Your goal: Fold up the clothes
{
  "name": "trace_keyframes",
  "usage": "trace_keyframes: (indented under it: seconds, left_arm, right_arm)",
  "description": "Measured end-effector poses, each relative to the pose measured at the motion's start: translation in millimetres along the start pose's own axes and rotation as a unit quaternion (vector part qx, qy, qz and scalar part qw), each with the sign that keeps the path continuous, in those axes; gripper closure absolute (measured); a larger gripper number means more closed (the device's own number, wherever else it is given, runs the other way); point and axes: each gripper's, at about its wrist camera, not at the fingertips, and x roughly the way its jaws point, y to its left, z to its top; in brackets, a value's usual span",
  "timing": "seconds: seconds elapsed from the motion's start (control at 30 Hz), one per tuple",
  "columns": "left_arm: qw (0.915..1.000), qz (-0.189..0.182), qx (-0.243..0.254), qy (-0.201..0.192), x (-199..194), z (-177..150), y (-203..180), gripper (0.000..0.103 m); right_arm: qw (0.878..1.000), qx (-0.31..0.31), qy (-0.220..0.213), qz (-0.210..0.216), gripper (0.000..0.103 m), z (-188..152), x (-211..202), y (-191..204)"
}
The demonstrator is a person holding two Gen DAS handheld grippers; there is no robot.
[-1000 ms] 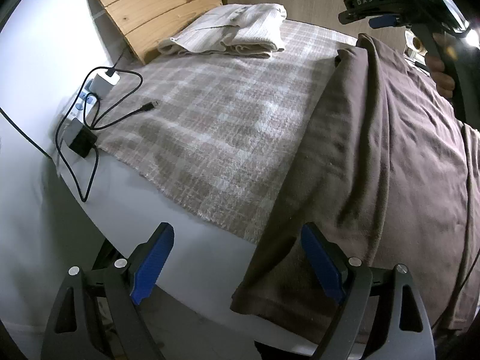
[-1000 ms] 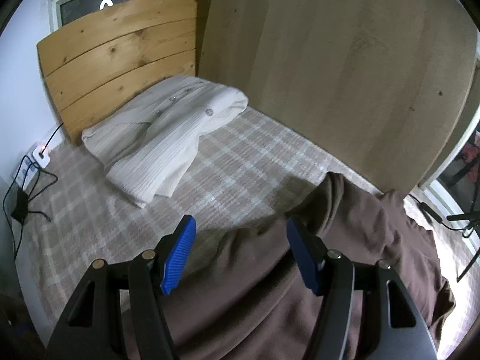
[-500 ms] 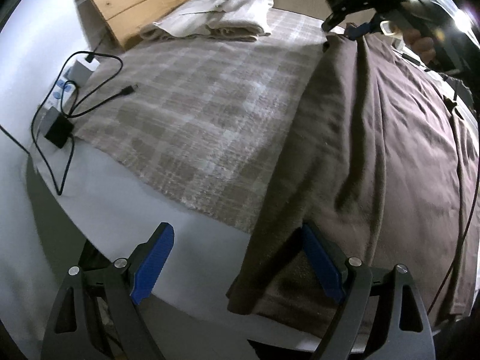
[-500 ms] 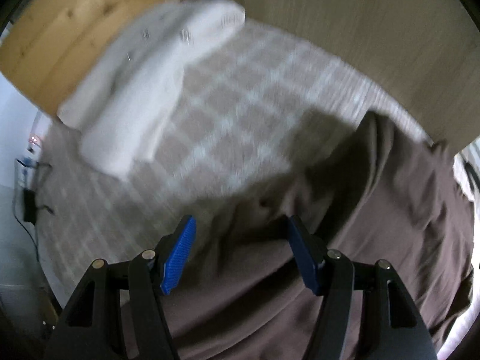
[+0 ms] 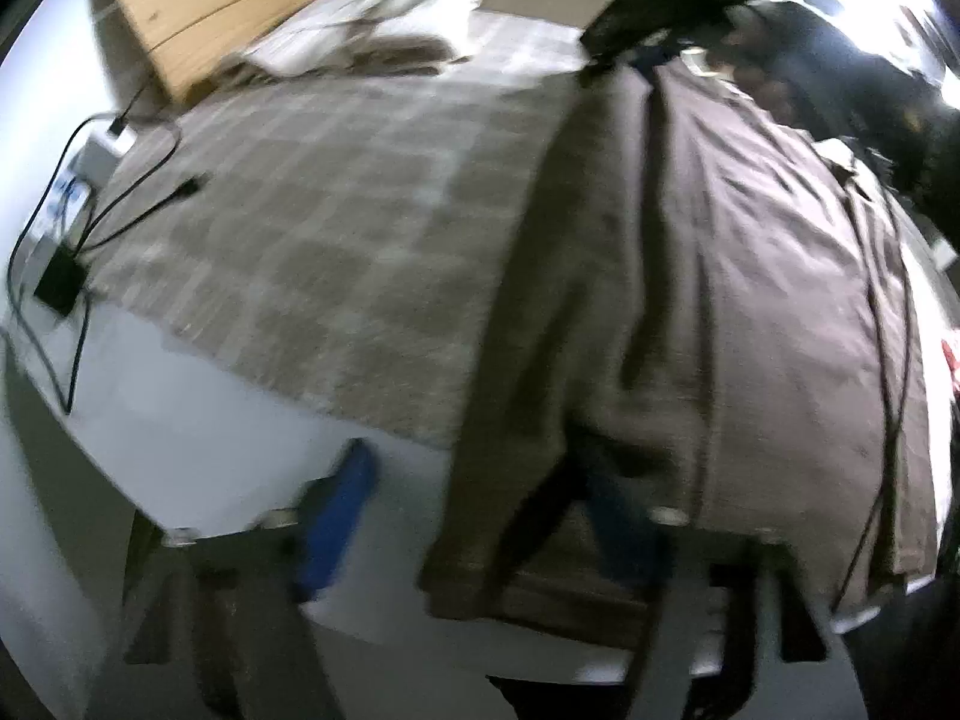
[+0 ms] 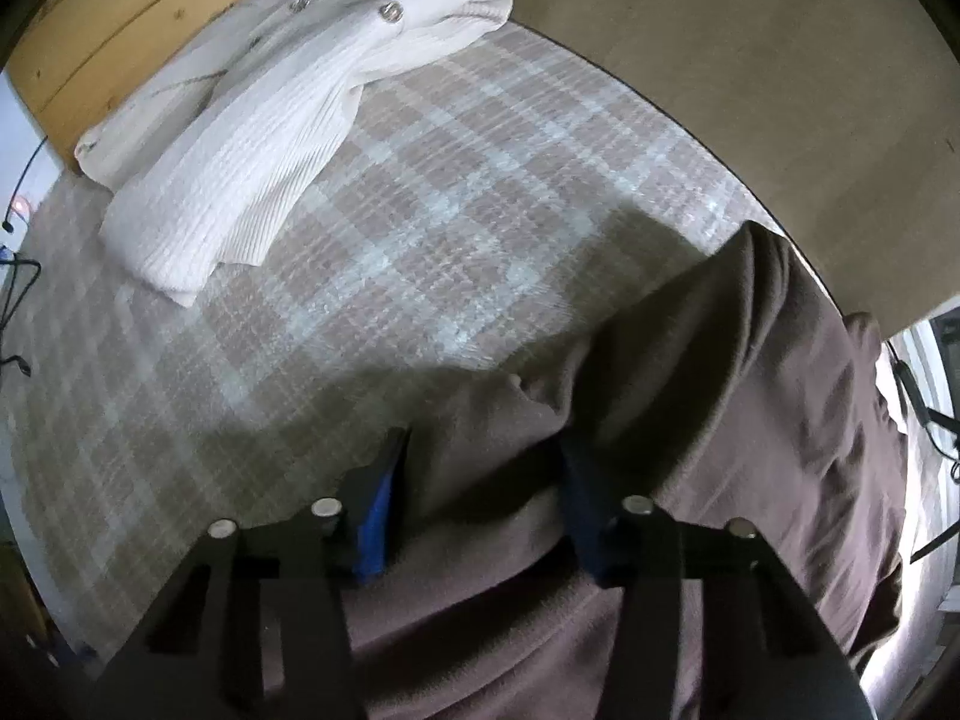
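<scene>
1. The left gripper (image 5: 480, 516) is sitting at the near edge of the bed (image 5: 198, 420). Its fingers (image 5: 336, 522) are standing wide apart, with the near hem of one brown garment (image 5: 720, 312) lying between them and draping over the right one; the view is blurred.
2. The right gripper (image 6: 480, 480) is working at the far end of the same brown garment (image 6: 750, 396). Its fingers (image 6: 375, 516) are standing moderately apart, with a raised fold of the cloth between them; I cannot tell whether they are pinching it.
3. Left of and beyond both pairs of fingers, one plaid blanket (image 6: 420, 180) is covering the bed, and the brown garment is lying on it.
4. Far left of the left fingers, black cables (image 5: 78, 228) and a charger are lying at the bed's edge.
5. Farthest ahead, one folded white cardigan (image 6: 270, 120) is resting on the blanket, against the wooden headboard (image 6: 120, 24).
</scene>
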Motion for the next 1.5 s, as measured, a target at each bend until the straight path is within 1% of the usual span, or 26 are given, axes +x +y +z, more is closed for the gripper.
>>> trace_keyframes:
  seconds: [0.03,0.07,0.1,0.13,0.17,0.23,0.33,0.4,0.57,0.7,0.77,0.8,0.83,0.87,0.9,0.93,0.97,1.0,1.07,1.17,1.27,1.33,1.4,1.43,1.5]
  left_arm:
    - [0.9999,-0.013,0.004,-0.001,-1,0,-4,0.076]
    - [0.9997,-0.022,0.009,-0.002,-1,0,-6,0.079]
    - [0.9997,-0.020,0.012,-0.003,-2,0,-7,0.082]
    - [0.9997,-0.021,0.014,-0.004,-2,0,-7,0.085]
    - [0.9996,-0.026,0.012,-0.005,-3,1,-6,0.091]
    - [0.9993,-0.035,0.006,-0.005,-3,5,-3,0.092]
    - [0.9991,-0.041,0.008,-0.012,-8,7,-6,0.094]
    - [0.9987,-0.043,0.015,-0.022,-18,6,-10,0.094]
    - [0.9959,-0.059,0.051,-0.046,-49,6,-30,0.094]
    - [0.9906,-0.088,0.092,-0.050,-65,3,-61,0.094]
    - [0.9867,-0.113,0.109,-0.042,-68,1,-77,0.094]
    - [0.9839,-0.131,0.117,-0.030,-66,0,-86,0.091]
    - [0.9807,-0.149,0.125,-0.018,-64,-1,-94,0.089]
    - [0.9776,-0.161,0.135,-0.008,-63,-4,-102,0.086]
    - [0.9753,-0.163,0.149,0.000,-63,-7,-109,0.081]
    - [0.9741,-0.162,0.158,0.004,-64,-11,-111,0.079]
    - [0.9753,-0.155,0.157,0.003,-67,-12,-107,0.073]
    - [0.9765,-0.148,0.157,0.002,-70,-14,-102,0.068]
    - [0.9792,-0.135,0.152,0.000,-75,-17,-92,0.067]
    - [0.9866,-0.111,0.120,-0.002,-82,-18,-65,0.067]
    - [0.9896,-0.096,0.107,-0.009,-86,-19,-54,0.067]
    - [0.9890,-0.099,0.109,-0.013,-88,-19,-55,0.067]
    - [0.9872,-0.107,0.117,-0.016,-85,-17,-62,0.067]
    - [0.9855,-0.113,0.125,-0.019,-81,-14,-69,0.067]
    - [0.9818,-0.127,0.139,-0.024,-70,-8,-87,0.067]
  right_arm:
    - [1.000,0.011,-0.005,0.010,0.065,-2,-3,-3]
    - [1.000,0.021,-0.011,0.019,0.071,-4,-5,-7]
    - [0.999,0.033,-0.016,0.031,0.074,-7,-8,-11]
    - [0.997,0.053,-0.019,0.052,0.078,-10,-11,-18]
    - [0.995,0.067,-0.022,0.068,0.082,-12,-13,-24]
    - [0.990,0.096,-0.029,0.103,0.084,-18,-17,-37]
    - [0.976,0.142,-0.049,0.156,0.086,-33,-28,-55]
    - [0.969,0.162,-0.061,0.176,0.086,-45,-35,-67]
    - [0.949,0.211,-0.088,0.216,0.087,-61,-49,-102]
    - [0.940,0.236,-0.110,0.219,0.087,-87,-58,-126]
    - [0.939,0.248,-0.110,0.213,0.087,-104,-61,-140]
    - [0.940,0.253,-0.105,0.205,0.087,-111,-61,-147]
    - [0.947,0.254,-0.084,0.179,0.084,-118,-57,-152]
    - [0.952,0.256,-0.063,0.153,0.079,-124,-53,-156]
    - [0.956,0.259,-0.048,0.131,0.076,-130,-50,-160]
    - [0.955,0.266,-0.046,0.124,0.073,-138,-52,-165]
    - [0.954,0.273,-0.046,0.118,0.073,-145,-54,-169]
    - [0.951,0.280,-0.056,0.121,0.073,-150,-60,-174]
    - [0.946,0.288,-0.077,0.123,0.073,-158,-75,-182]
    - [0.943,0.287,-0.101,0.133,0.073,-165,-97,-190]
    - [0.937,0.286,-0.116,0.161,0.073,-168,-116,-194]
    - [0.932,0.282,-0.129,0.186,0.073,-168,-130,-193]
    - [0.928,0.276,-0.145,0.203,0.073,-168,-140,-191]
    - [0.928,0.274,-0.151,0.202,0.072,-167,-145,-191]
    - [0.933,0.267,-0.163,0.181,0.070,-154,-146,-190]
